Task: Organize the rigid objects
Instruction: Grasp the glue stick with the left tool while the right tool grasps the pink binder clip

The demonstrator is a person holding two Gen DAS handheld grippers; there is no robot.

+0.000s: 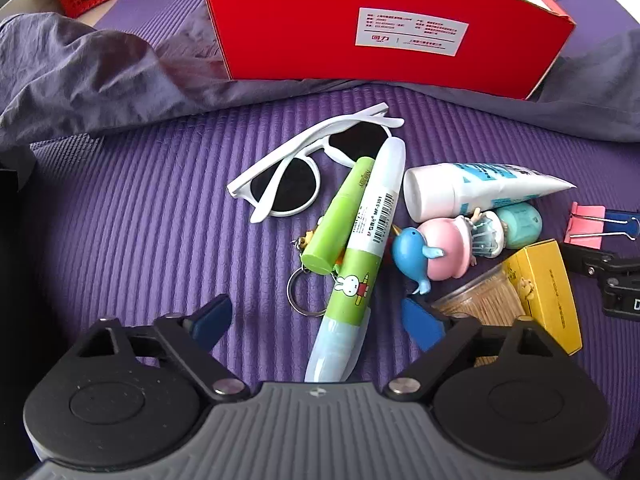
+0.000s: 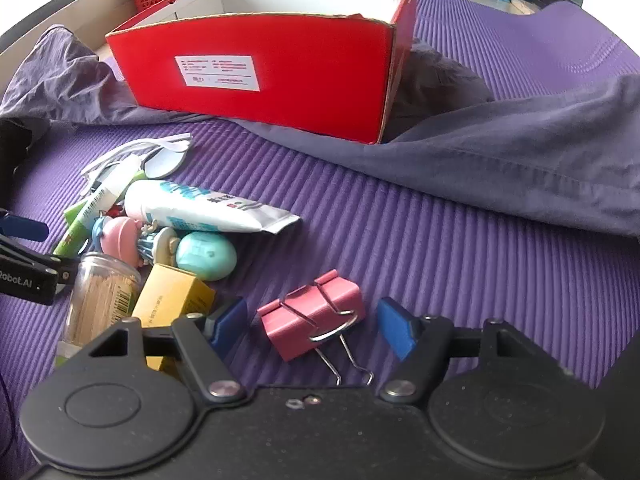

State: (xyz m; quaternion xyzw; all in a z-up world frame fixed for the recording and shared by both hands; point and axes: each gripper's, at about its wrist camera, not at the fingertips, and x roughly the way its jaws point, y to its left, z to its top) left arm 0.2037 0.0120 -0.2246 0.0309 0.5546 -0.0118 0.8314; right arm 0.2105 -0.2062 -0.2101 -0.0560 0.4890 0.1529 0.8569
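From the left wrist, the left gripper (image 1: pixel 316 322) has its blue-padded fingers spread wide, either side of a long white-and-green plastic marker with a rabbit print (image 1: pixel 358 264) whose near end is hidden under the gripper body. Beside the marker lie a smooth green plastic tube (image 1: pixel 338 218), white-framed sunglasses with dark round lenses (image 1: pixel 308 168), a soft white squeeze tube (image 1: pixel 476 190), a glossy blue whale figurine (image 1: pixel 414 254), a clear jar of wooden toothpicks (image 1: pixel 480 298) and a yellow cardboard carton (image 1: pixel 548 292). All rest on a ribbed purple foam mat (image 1: pixel 140 220), with a red cardboard box (image 1: pixel 380 24) on crumpled grey cloth (image 1: pixel 80 76) behind.

From the right wrist, the right gripper (image 2: pixel 314 330) is also wide open, with a pink metal binder clip (image 2: pixel 314 316) lying between its fingers, untouched; its wire handles run partly beneath the gripper body. The red cardboard box stands open-topped beyond; its floor is out of sight.
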